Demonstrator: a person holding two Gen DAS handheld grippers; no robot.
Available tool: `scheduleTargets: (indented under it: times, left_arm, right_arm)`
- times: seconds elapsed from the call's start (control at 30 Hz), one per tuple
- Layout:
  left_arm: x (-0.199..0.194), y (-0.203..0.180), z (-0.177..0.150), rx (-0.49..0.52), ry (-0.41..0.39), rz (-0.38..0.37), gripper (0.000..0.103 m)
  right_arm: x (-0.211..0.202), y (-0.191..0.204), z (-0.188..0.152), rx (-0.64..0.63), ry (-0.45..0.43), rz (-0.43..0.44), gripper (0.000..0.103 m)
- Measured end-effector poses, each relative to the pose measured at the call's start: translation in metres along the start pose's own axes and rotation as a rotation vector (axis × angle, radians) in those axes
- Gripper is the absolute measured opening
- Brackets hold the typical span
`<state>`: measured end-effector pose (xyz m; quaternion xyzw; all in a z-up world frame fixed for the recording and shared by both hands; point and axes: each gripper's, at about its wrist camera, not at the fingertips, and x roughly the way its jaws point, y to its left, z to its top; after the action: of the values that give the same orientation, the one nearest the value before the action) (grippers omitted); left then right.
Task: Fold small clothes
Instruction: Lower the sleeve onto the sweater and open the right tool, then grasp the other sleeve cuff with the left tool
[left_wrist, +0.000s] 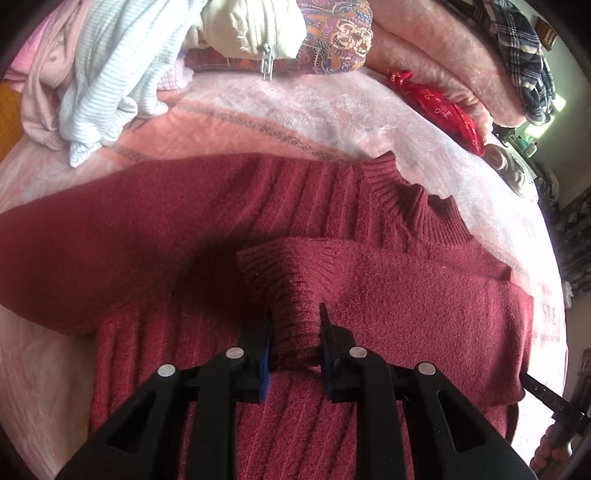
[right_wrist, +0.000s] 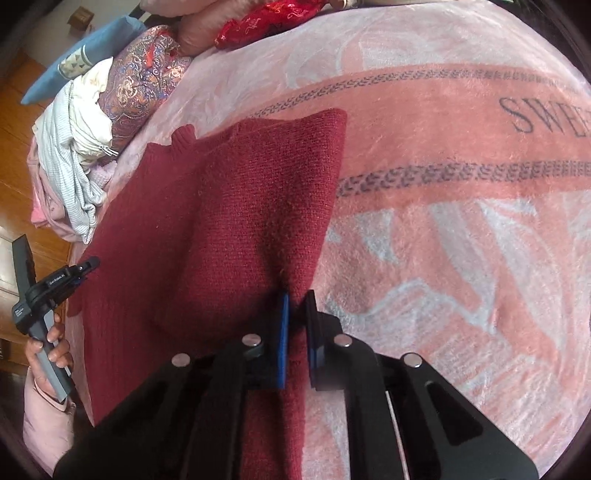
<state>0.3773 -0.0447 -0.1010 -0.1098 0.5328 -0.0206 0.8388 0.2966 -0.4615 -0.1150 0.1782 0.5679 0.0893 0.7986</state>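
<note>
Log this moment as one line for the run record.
phase: sleeve fold | left tongs: shut on sleeve cuff | right tongs: shut on sweater edge | surface: pink blanket

The blanket (right_wrist: 461, 122) has big dark letters "SWE…" printed at about 2 o'clock in the right wrist view, cut off by the edge. The left gripper (right_wrist: 86, 266) at 9 o'clock has a small white label, reads like "GenRobot.AI". Its lower label is too tiny to read.
</note>
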Motion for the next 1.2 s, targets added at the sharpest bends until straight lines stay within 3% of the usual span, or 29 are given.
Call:
scheduleTargets:
  times: [0.13, 0.2, 0.27, 0.37, 0.4, 0.43, 0.47, 0.5, 0.6, 0.73, 0.9, 1.1, 1.2]
  left_arm:
    - [-0.003, -0.005, -0.001, 0.057, -0.022, 0.017, 0.023]
    - [0.011, -0.007, -0.001, 0.086, 0.008, 0.057, 0.024]
    - [0.028, -0.004, -0.003, 0.076, 0.048, 0.084, 0.027]
    - [0.024, -0.002, -0.002, 0.069, 0.046, 0.078, 0.035]
    - [0.020, 0.000, -0.002, 0.064, 0.048, 0.075, 0.045]
    - [0.015, 0.003, -0.002, 0.061, 0.046, 0.078, 0.060]
    - [0.010, 0.006, -0.002, 0.060, 0.040, 0.087, 0.069]
    - [0.002, 0.011, -0.001, 0.065, 0.022, 0.098, 0.079]
    - [-0.017, 0.031, 0.001, 0.068, -0.005, 0.105, 0.089]
    - [-0.031, 0.075, 0.005, 0.031, 0.009, 0.146, 0.091]
    - [-0.045, 0.151, 0.006, -0.064, 0.019, 0.254, 0.091]
    - [-0.052, 0.254, 0.009, -0.249, 0.039, 0.339, 0.091]
    - [-0.046, 0.279, 0.012, -0.282, 0.058, 0.349, 0.091]
  right_arm:
    - [-0.002, 0.006, -0.004, -0.034, -0.004, -0.077, 0.003]
    - [0.014, 0.001, -0.004, -0.019, 0.026, -0.110, 0.003]
    - [0.015, 0.000, -0.002, 0.003, 0.028, -0.101, 0.003]
    - [0.012, -0.001, 0.000, 0.022, 0.036, -0.090, 0.007]
    - [0.008, -0.001, -0.001, 0.033, 0.033, -0.088, 0.010]
    - [0.003, 0.001, -0.002, 0.041, 0.028, -0.082, 0.019]
    - [-0.004, 0.004, -0.003, 0.044, 0.017, -0.078, 0.031]
    - [-0.011, 0.007, -0.005, 0.036, 0.000, -0.079, 0.033]
    - [-0.027, 0.028, -0.011, -0.007, -0.035, -0.094, 0.033]
    - [-0.029, 0.060, -0.011, -0.059, -0.022, -0.054, 0.034]
    - [-0.012, 0.093, -0.007, -0.121, 0.003, -0.037, 0.038]
    - [0.027, 0.096, -0.005, -0.101, 0.064, -0.057, 0.039]
    - [0.037, 0.094, -0.007, -0.101, 0.073, -0.070, 0.039]
